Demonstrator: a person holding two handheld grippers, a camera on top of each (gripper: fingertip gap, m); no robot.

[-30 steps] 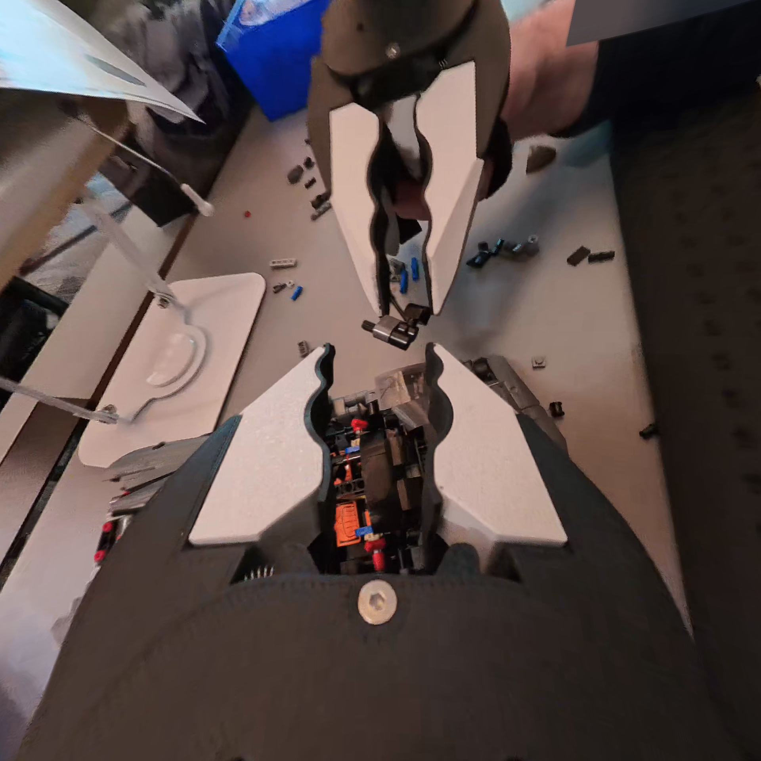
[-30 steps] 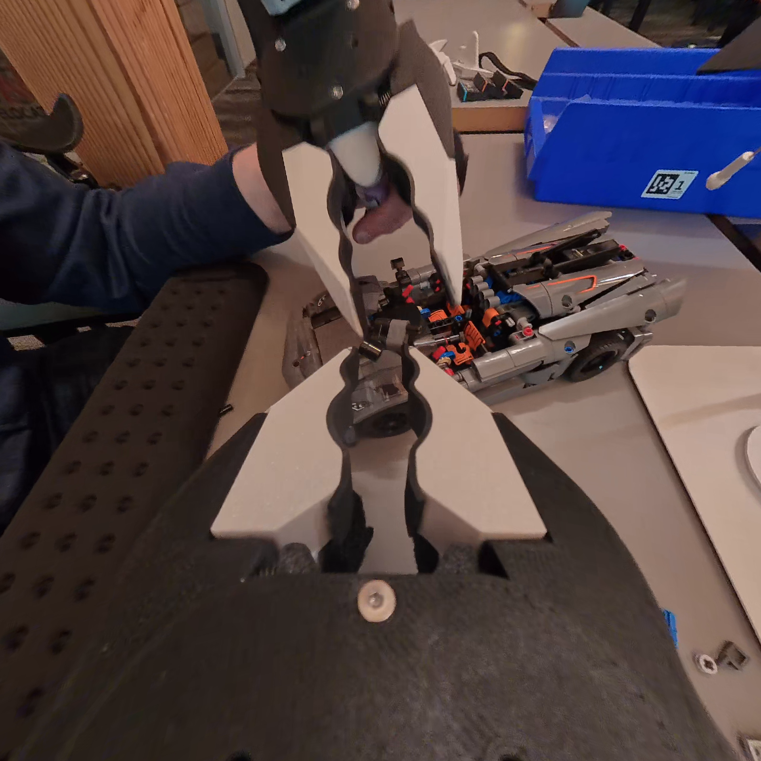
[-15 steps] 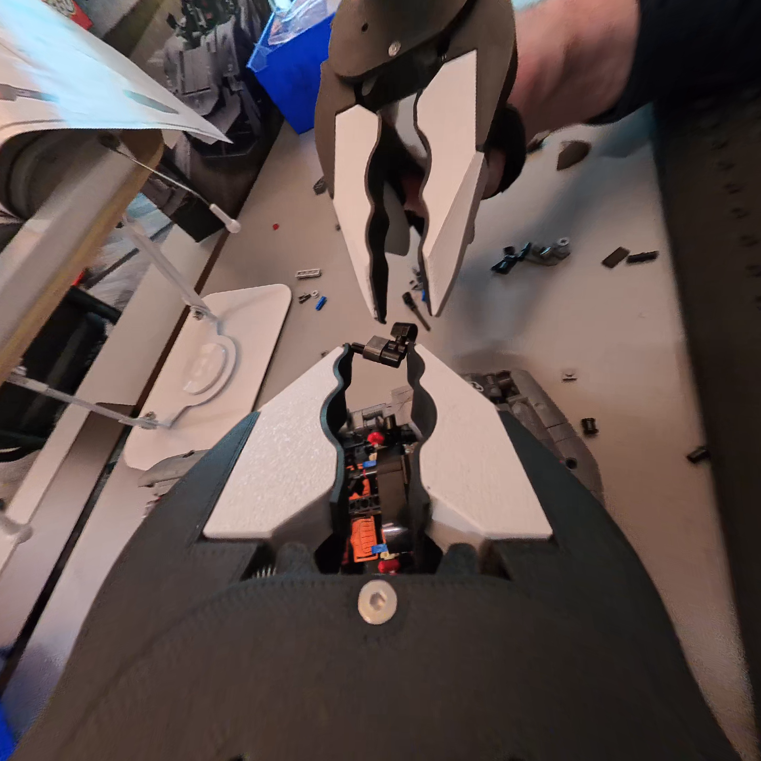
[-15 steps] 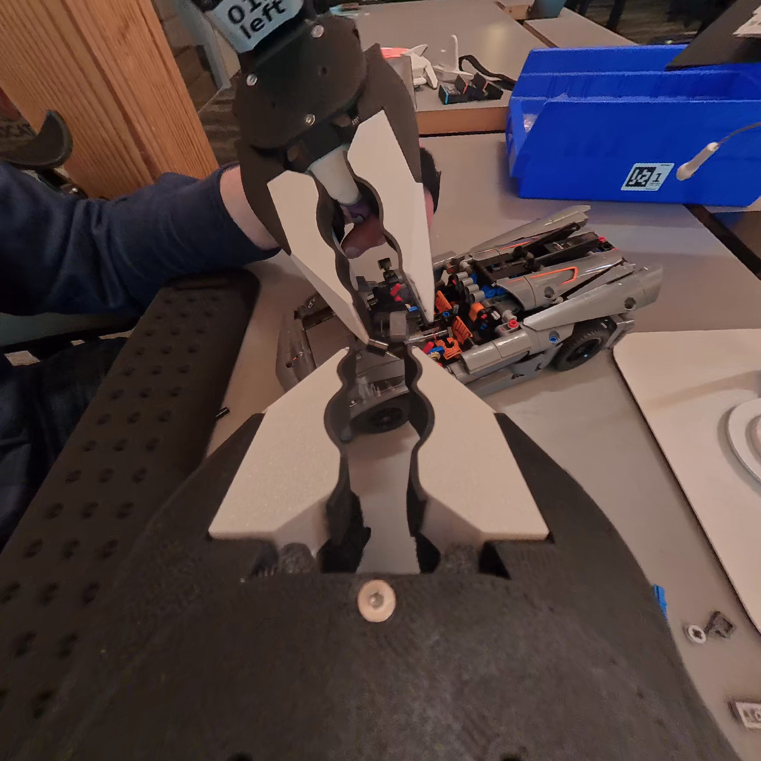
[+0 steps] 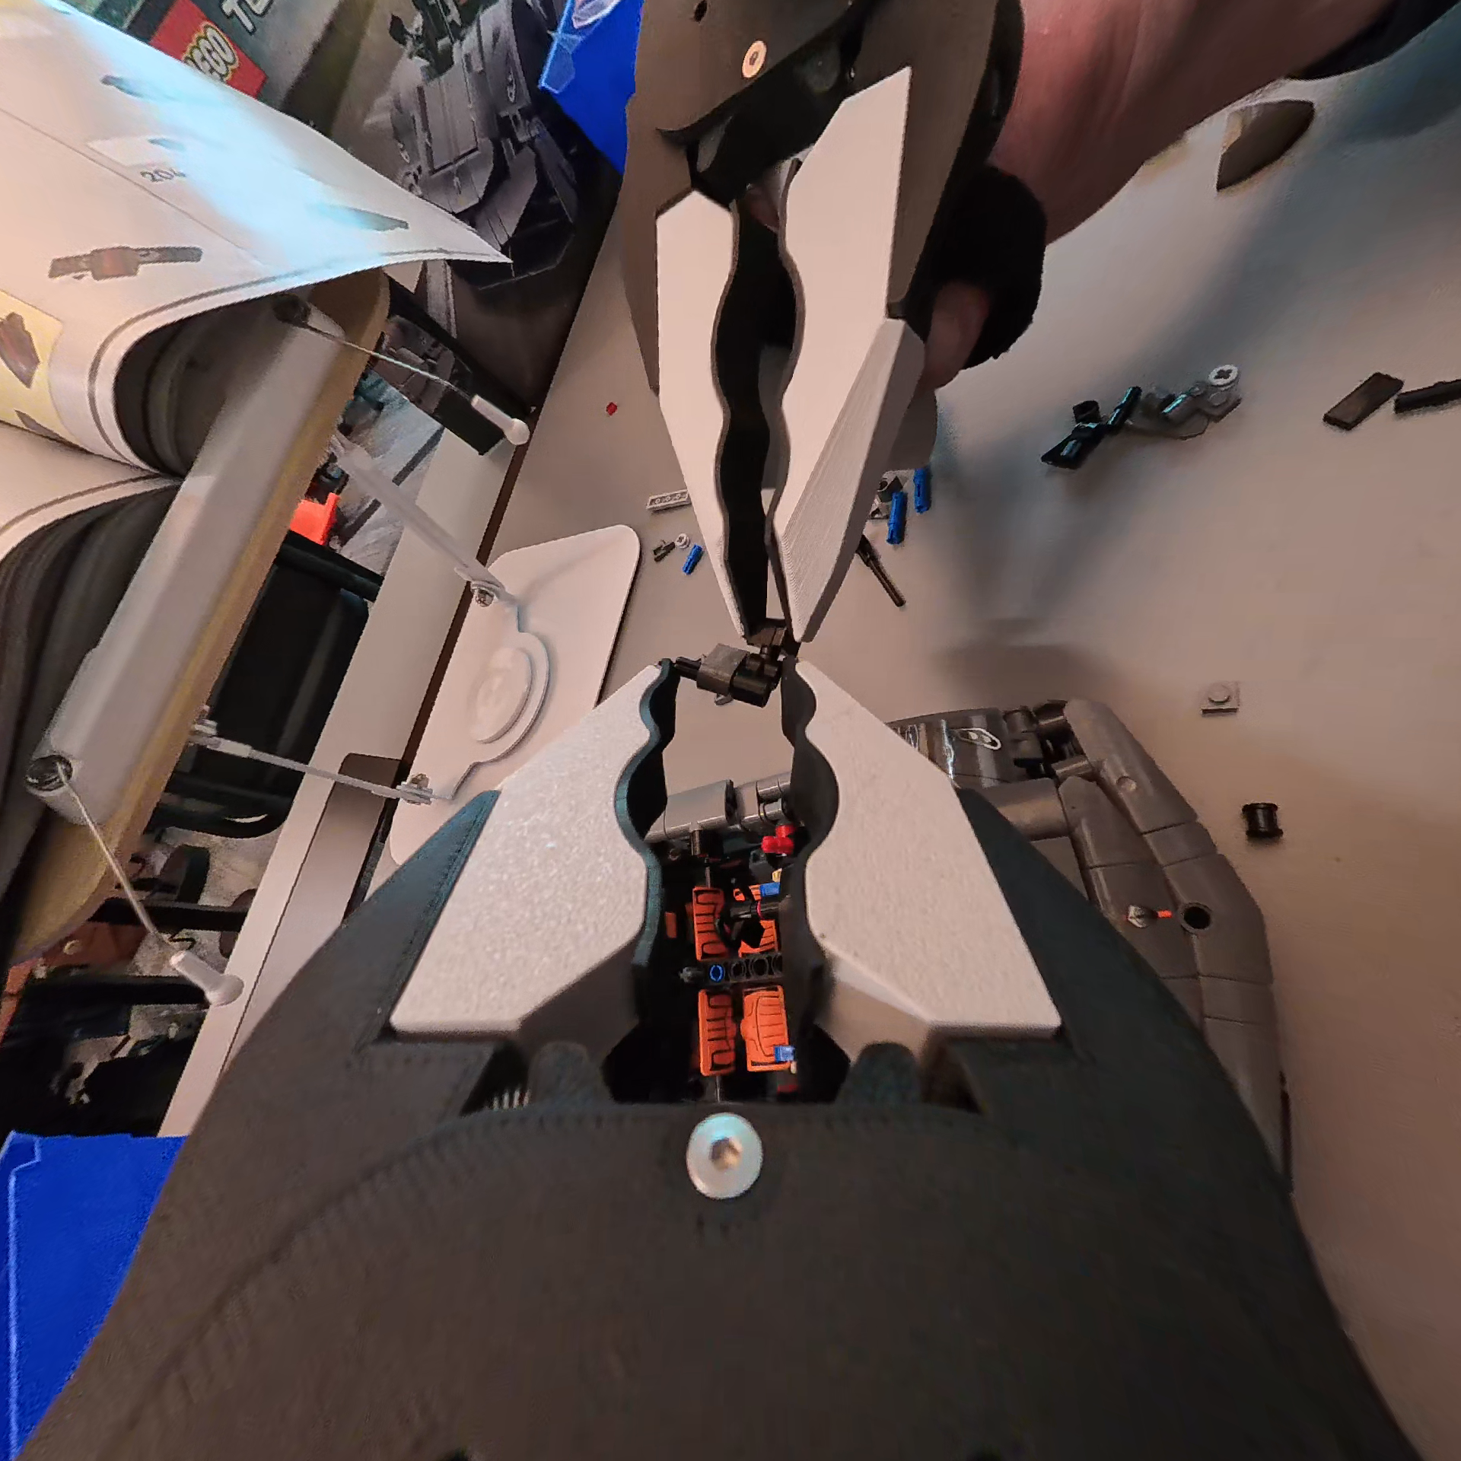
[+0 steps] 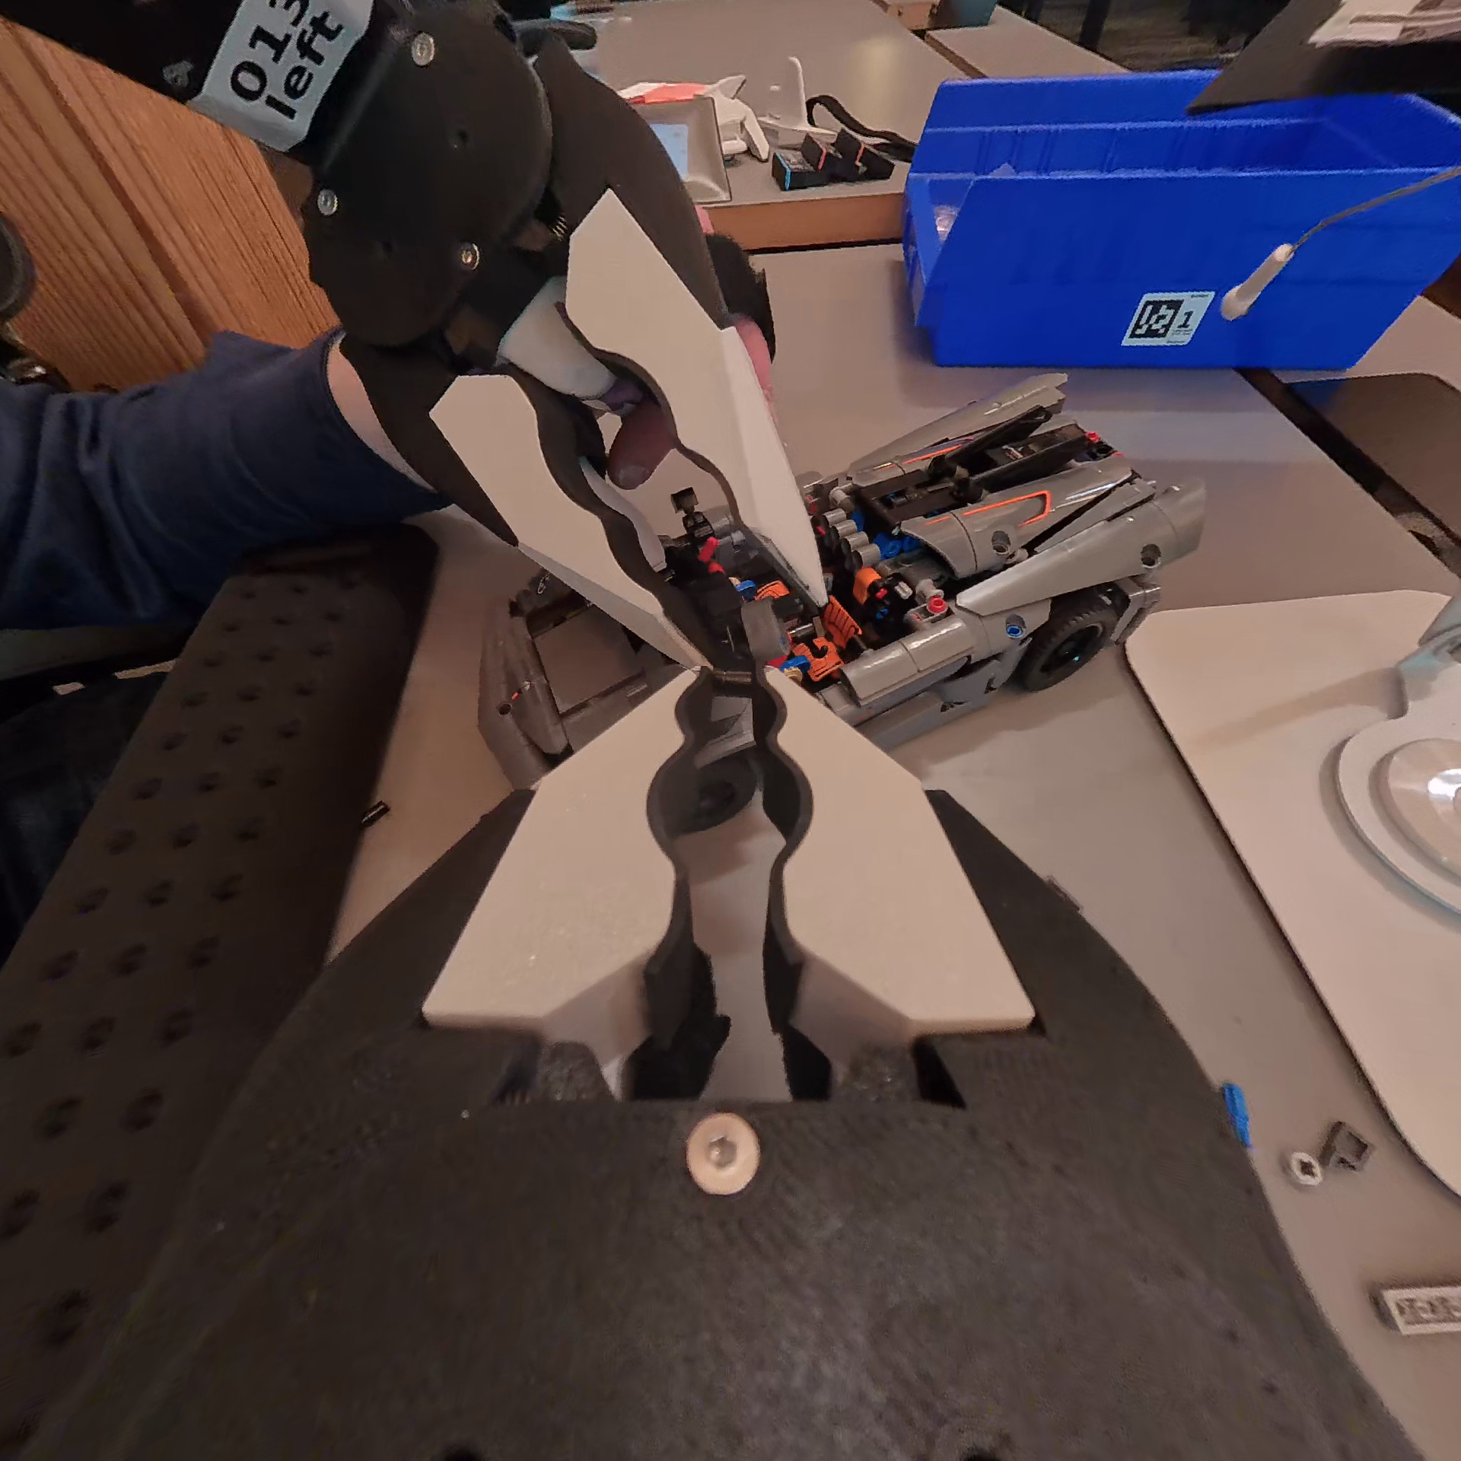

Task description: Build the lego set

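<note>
Jaws of both grippers pinched on one small dark piece (image 5: 731, 672), above grey car (image 6: 988, 569).

A: Car (image 6: 988, 585)?
B: Grey, with orange trim and black wheels, red and blue pins
A: Bin (image 6: 1186, 205)?
B: Bright blue
A: Grippers?
B: Black bodies, pale grey fingers (image 5: 537, 893); a small black piece (image 5: 735, 672) between them

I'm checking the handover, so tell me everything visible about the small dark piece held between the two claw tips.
The small connector piece is dark grey and black plastic, a blocky body with a short pin jutting from one end. It hangs in the air above the grey lego car, lying roughly level. The right claw pinches one end with its tips; the left claw fingers flank it, contact unclear.
</note>
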